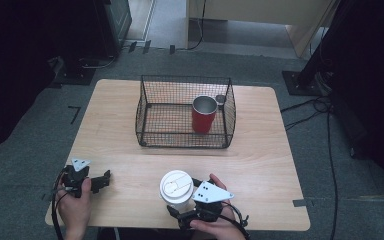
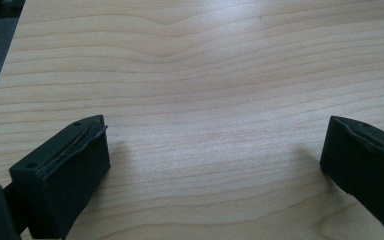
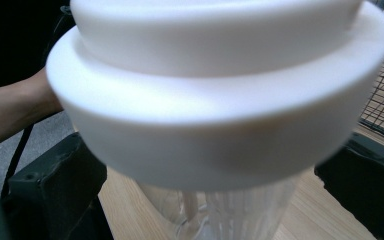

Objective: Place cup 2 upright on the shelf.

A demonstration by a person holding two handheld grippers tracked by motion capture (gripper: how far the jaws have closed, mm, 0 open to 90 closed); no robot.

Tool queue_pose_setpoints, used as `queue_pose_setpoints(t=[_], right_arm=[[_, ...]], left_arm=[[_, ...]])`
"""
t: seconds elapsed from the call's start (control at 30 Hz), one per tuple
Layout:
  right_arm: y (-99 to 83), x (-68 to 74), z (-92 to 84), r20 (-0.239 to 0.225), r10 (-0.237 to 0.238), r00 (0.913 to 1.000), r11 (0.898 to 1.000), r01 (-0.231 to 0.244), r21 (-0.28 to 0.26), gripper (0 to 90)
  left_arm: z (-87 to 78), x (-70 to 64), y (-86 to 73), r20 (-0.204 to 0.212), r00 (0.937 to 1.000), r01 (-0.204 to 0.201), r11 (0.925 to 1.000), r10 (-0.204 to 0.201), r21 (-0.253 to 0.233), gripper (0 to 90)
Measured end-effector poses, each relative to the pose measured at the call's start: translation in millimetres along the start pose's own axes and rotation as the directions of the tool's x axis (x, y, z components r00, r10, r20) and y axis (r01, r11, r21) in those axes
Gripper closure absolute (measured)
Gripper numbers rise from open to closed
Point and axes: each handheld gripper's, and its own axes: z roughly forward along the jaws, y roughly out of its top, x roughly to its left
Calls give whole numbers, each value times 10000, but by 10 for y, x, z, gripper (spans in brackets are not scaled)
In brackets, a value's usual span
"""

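Wooden table (image 1: 260, 165) carries a wire basket (image 1: 185, 111) holding a red cup (image 1: 203, 115); nearer the person, the right gripper (image 1: 184, 212) clasps a lidded white cup (image 1: 176, 188), apparently for lifting, while the left gripper (image 1: 102, 178) rests wide, unused.

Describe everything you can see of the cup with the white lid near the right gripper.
The cup stands upright on the wooden table near its front edge, in front of the wire basket. Its round white plastic lid has a raised centre and a thick stepped rim, and is pressed on. Below the lid, the body looks clear and ribbed, narrowing downward. The right gripper has a black jaw on each side of the body; whether they press it cannot be told.
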Motion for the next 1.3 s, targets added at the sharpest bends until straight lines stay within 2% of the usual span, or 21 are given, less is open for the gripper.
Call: queue_pose_setpoints(t=[0.17,0.27,0.57,0.9,1.3], right_arm=[[20,34,60,52,-16,10000,9999,17,-168,20],[38,52,93,249,143,9996,9986,-130,-521,48],[29,83,155,689,170,9975,9956,-105,-928,131],[40,87,161,914,48,9958,9943,50,-1066,151],[125,65,182,870,121,9961,9927,-16,-1203,158]], left_arm=[[0,0,0,0,10000,0,10000,0,-1,0],[0,0,0,1,10000,-2,10000,2,-2,0],[0,0,1,-4,10000,-9,10000,9,2,0],[0,0,1,-3,10000,-6,10000,6,-1,0],[0,0,1,-3,10000,-6,10000,6,2,0]])
